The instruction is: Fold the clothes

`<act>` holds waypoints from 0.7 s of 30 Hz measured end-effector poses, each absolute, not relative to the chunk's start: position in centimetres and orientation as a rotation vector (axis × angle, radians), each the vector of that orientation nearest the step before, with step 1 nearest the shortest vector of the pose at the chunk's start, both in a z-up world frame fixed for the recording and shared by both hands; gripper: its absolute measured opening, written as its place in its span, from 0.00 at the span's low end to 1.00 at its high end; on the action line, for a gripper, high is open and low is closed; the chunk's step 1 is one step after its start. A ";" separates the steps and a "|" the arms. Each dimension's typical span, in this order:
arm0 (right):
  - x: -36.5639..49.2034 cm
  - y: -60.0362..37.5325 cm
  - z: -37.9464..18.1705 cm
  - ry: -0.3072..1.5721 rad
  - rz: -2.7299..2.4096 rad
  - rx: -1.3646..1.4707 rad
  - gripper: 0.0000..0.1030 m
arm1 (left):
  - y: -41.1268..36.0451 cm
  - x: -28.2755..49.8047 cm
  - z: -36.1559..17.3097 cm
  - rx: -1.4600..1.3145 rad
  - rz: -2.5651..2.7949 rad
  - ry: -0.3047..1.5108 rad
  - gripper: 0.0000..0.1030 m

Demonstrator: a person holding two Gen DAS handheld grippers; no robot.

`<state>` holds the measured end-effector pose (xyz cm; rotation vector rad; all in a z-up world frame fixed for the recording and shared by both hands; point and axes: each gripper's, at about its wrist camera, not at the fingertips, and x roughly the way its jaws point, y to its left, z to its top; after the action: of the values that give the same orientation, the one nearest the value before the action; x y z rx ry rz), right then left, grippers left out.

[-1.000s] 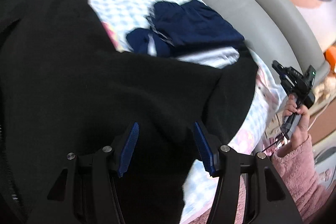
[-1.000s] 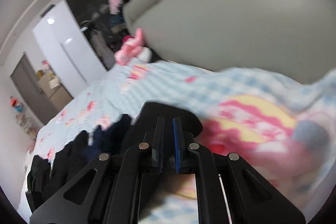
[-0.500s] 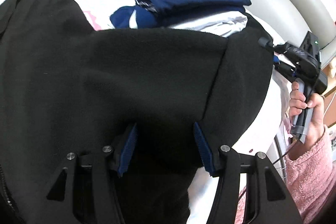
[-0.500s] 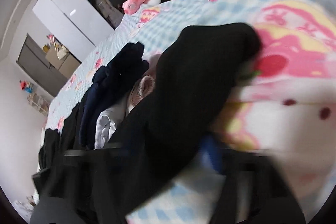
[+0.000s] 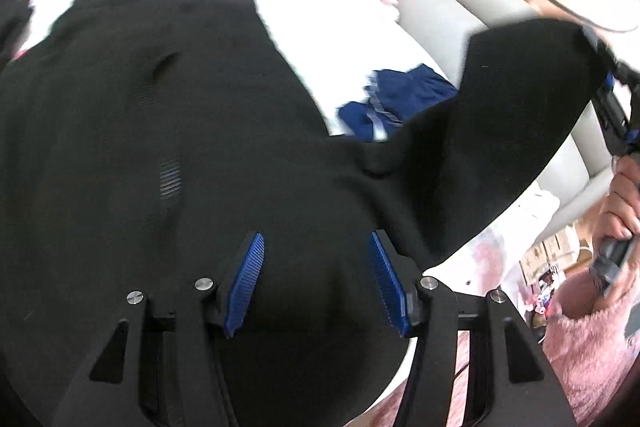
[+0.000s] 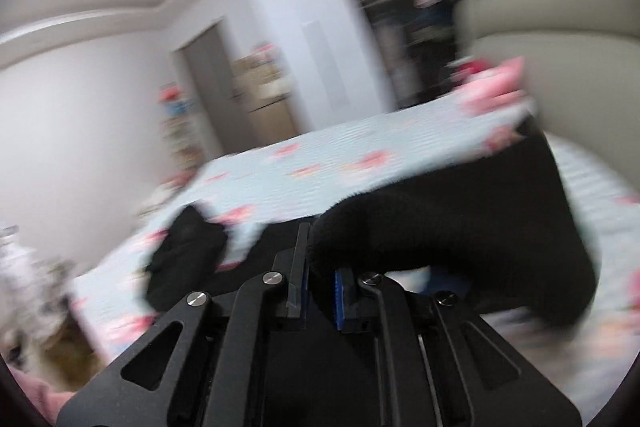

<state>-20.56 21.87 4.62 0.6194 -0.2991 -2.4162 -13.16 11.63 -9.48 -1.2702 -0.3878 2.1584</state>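
Right wrist: right gripper fingers clamp black garment sleeve edge | left gripper fingers spread.

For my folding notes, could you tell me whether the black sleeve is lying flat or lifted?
Lifted: the right gripper is shut on the black sleeve, raised clear of the bed.

No lettering, label, brand or number can be read anywhere — both views are too blurred.

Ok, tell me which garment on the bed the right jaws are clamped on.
The black fleece garment, by its sleeve end, lifted off the bed; the navy clothes lie untouched behind it.
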 end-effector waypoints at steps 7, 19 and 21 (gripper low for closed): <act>-21.7 1.9 -8.7 -0.096 -2.094 1.130 0.30 | 2.0 -10.7 -13.9 -1.397 2.198 -0.616 0.55; -17.1 15.8 -11.4 -0.143 -2.541 1.141 0.48 | 0.2 -15.9 -14.4 -1.288 2.316 -0.731 0.58; -17.4 18.3 -11.9 -0.196 -2.600 1.183 0.51 | 0.6 -18.2 -15.2 -1.317 2.322 -0.786 0.58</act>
<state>-17.39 18.32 -11.90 1.1834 -0.1956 -2.6000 -18.21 0.58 -15.17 -1.3165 -0.7858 2.3216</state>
